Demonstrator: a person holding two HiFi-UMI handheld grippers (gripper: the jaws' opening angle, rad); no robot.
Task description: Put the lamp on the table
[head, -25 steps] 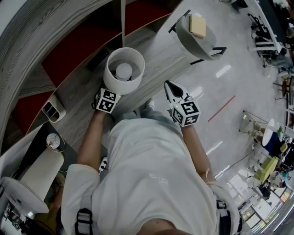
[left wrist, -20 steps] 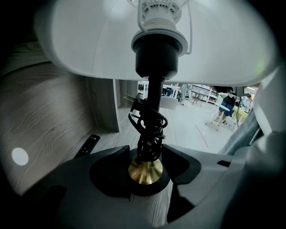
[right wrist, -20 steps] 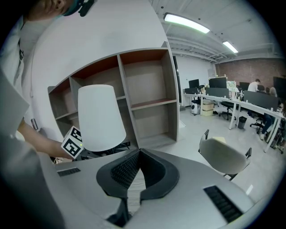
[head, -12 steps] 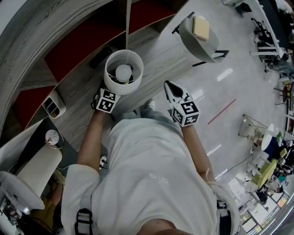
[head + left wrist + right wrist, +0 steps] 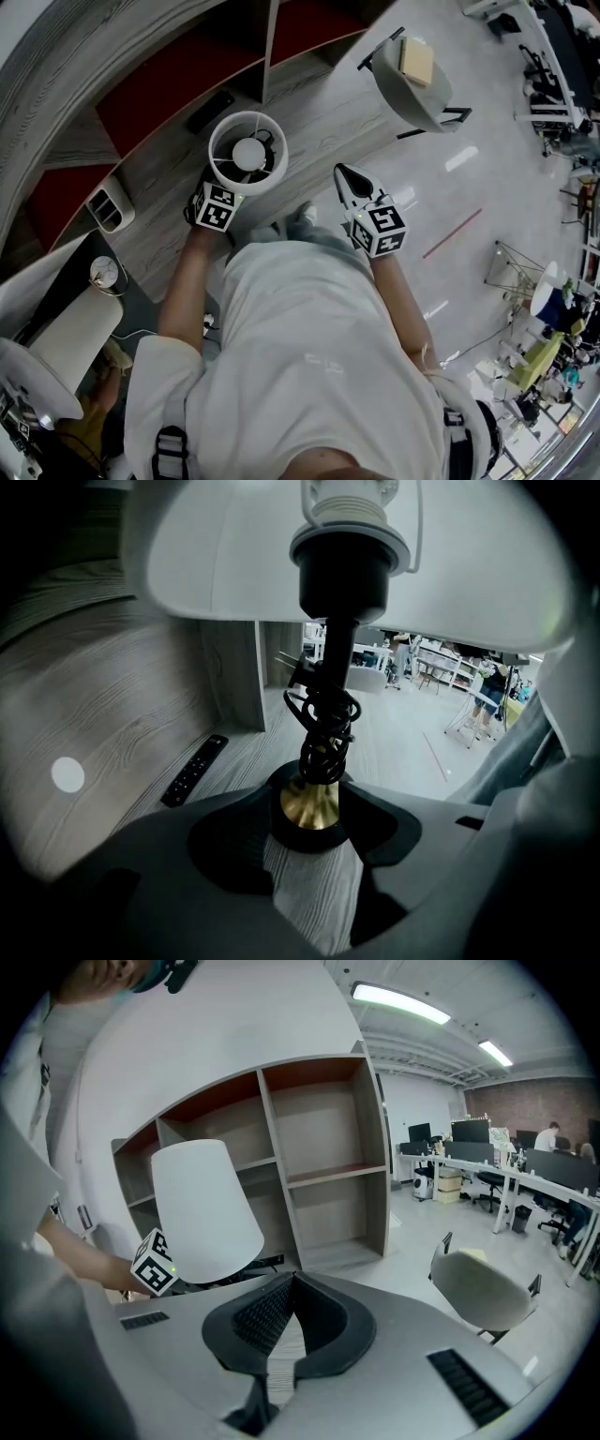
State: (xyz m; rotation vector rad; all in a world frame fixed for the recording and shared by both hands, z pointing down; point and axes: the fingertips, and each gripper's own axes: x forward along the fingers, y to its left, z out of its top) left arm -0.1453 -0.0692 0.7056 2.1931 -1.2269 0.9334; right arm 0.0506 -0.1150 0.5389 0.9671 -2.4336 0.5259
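Above the table (image 5: 328, 117), left gripper (image 5: 311, 829) clamping lamp (image 5: 247, 150) — white shade (image 5: 206, 1208), brass stem (image 5: 309, 803) — right gripper (image 5: 289, 1288) closed.

Tabletop (image 5: 328, 112) bare right of lamp (image 5: 247, 153). Remote (image 5: 210, 111) and shelf divider (image 5: 269, 47) crowd behind it, chair (image 5: 422, 94) far right.

The lamp (image 5: 247, 155) in the left gripper (image 5: 309, 817) is over the surface (image 5: 323, 112) before the shelf (image 5: 169, 84), a remote (image 5: 210, 111) lying on the surface to its left, the right gripper (image 5: 345, 174) at its right, a chair (image 5: 411, 73) farther right.
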